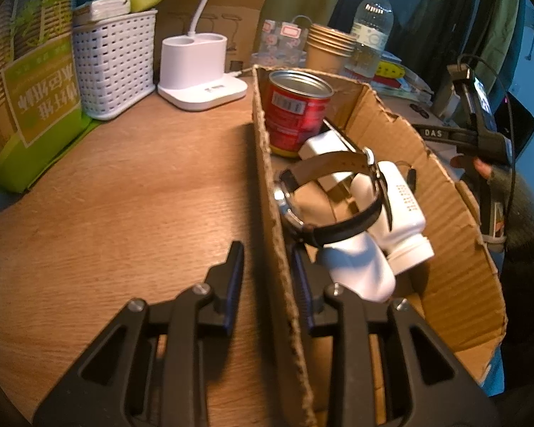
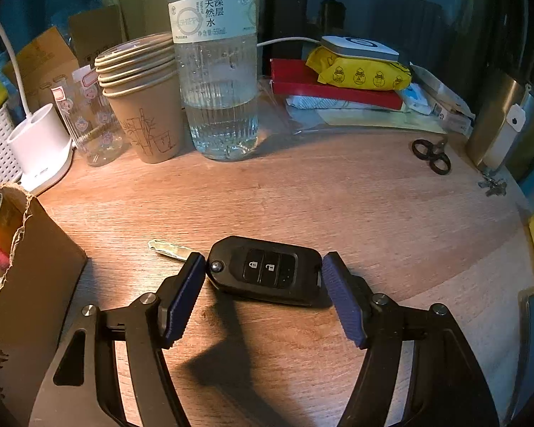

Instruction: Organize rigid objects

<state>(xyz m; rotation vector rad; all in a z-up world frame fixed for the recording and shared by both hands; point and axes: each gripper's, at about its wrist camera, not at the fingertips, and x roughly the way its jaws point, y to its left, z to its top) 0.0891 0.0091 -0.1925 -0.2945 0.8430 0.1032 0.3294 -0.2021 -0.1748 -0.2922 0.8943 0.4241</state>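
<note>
Left wrist view: my left tongs [image 1: 268,277] straddle the near wall of the cardboard box [image 1: 455,227], one finger outside on the wooden counter [image 1: 124,192], the other inside, jaws drawn close on the cardboard edge. Ahead of them inside the box stand a red tin can [image 1: 295,114], white plastic bottles [image 1: 384,220] lying jumbled, and a black-strapped wristwatch [image 1: 324,206] draped over the bottles. Beyond the left finger sit a white basket [image 1: 114,67] and a white lamp base [image 1: 199,82].

From the right wrist, my right tongs [image 2: 263,274] stand well apart and hold nothing, one pad on each side of a black car key fob [image 2: 265,270] lying flat on the counter; the left pad sits right at the fob's end, its metal blade [image 2: 169,248] pointing past the left finger. Farther ahead stand a water bottle [image 2: 217,71] and stacked paper cups [image 2: 146,99].
</note>
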